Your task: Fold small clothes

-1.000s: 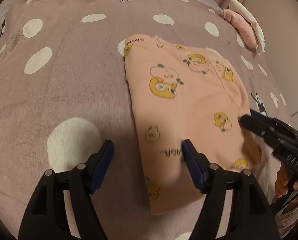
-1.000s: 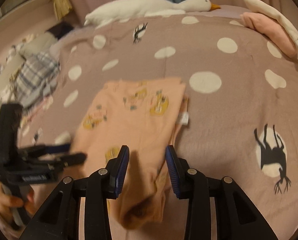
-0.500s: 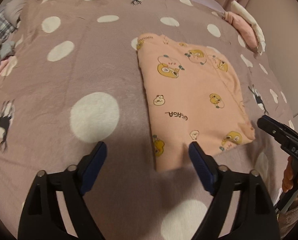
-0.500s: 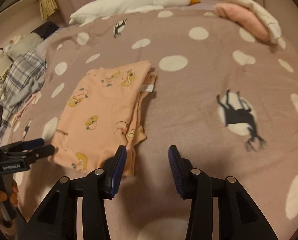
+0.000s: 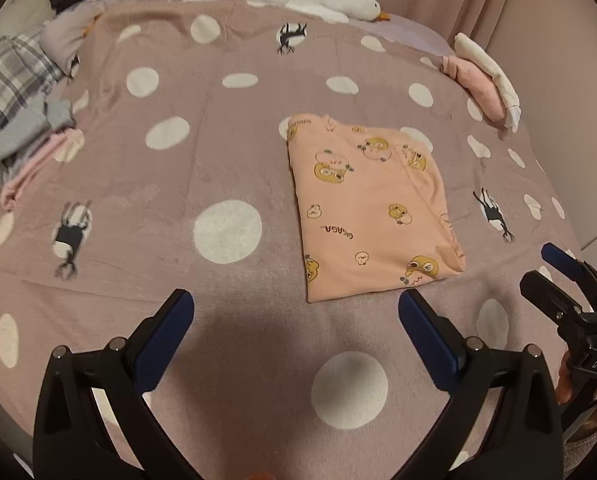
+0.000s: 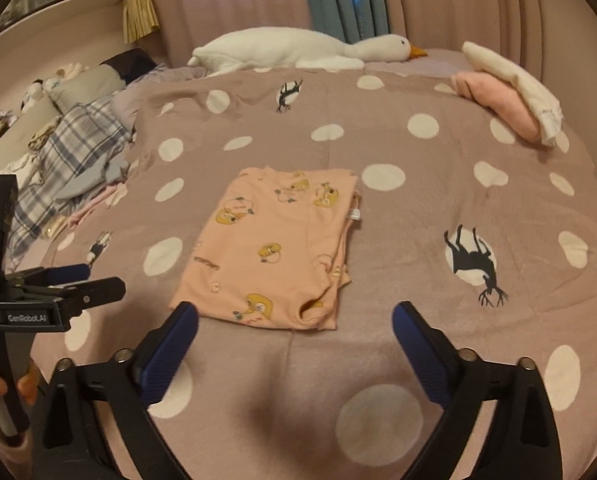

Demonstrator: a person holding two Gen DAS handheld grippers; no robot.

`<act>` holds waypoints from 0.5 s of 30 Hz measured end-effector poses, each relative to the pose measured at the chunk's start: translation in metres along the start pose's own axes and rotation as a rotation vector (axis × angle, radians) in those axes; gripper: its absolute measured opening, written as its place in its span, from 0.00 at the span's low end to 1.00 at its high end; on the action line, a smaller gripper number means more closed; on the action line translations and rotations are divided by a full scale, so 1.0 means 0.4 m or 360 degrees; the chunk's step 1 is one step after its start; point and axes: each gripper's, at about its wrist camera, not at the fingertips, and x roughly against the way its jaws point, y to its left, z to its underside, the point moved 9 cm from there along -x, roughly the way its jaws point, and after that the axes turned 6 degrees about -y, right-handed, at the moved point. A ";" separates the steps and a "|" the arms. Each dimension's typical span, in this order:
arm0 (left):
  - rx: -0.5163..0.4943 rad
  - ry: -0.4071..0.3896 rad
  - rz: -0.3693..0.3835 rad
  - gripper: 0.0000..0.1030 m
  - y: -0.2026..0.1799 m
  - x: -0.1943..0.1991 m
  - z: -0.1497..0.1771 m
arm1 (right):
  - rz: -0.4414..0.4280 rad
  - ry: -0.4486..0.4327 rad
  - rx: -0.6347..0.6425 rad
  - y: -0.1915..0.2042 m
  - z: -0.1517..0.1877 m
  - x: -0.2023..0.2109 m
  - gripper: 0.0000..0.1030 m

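the peach-pink cotton garment printed with yellow cartoon ducks [image 5: 372, 216] lies folded into a neat flat rectangle on the mauve bedspread with white dots [image 5: 226, 184], right of centre in the left wrist view. neither tool touches it. the left gripper [image 5: 296, 320] hangs above the bedspread on the near side of the garment, its jaws having just been opening to full width, with nothing between them. the right gripper [image 6: 294, 326] does the same, its jaws just sprung wide and empty, the garment's near edge lying just beyond its blue pads [image 6: 170, 354]. this piece looks finished, so the step in hand reads as release and retreat. the next move probably calls for setting this garment aside, perhaps by the folded pink and cream clothes [image 6: 510, 98] at the far right, or fetching another from the rumpled pile of plaid and pink clothes [image 6: 64, 160] at the left.
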 end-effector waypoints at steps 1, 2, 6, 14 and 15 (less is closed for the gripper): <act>-0.0002 -0.0010 -0.0016 0.99 0.003 0.009 -0.003 | 0.0014 -0.0017 0.0003 0.004 -0.002 0.009 0.99; -0.0005 -0.0017 -0.0029 1.00 0.004 0.018 -0.005 | 0.0029 -0.0034 0.0013 0.008 -0.008 0.017 0.99; -0.0005 -0.0043 -0.0056 1.00 0.004 0.046 -0.006 | 0.0059 -0.0081 0.0044 0.029 -0.027 0.052 0.99; -0.0026 0.0002 -0.0155 1.00 0.007 0.022 0.031 | 0.0074 0.0018 0.0038 0.042 0.018 0.011 0.99; -0.0024 0.0004 -0.0151 1.00 0.006 0.023 0.033 | 0.0065 0.0029 0.0032 0.045 0.025 0.008 0.99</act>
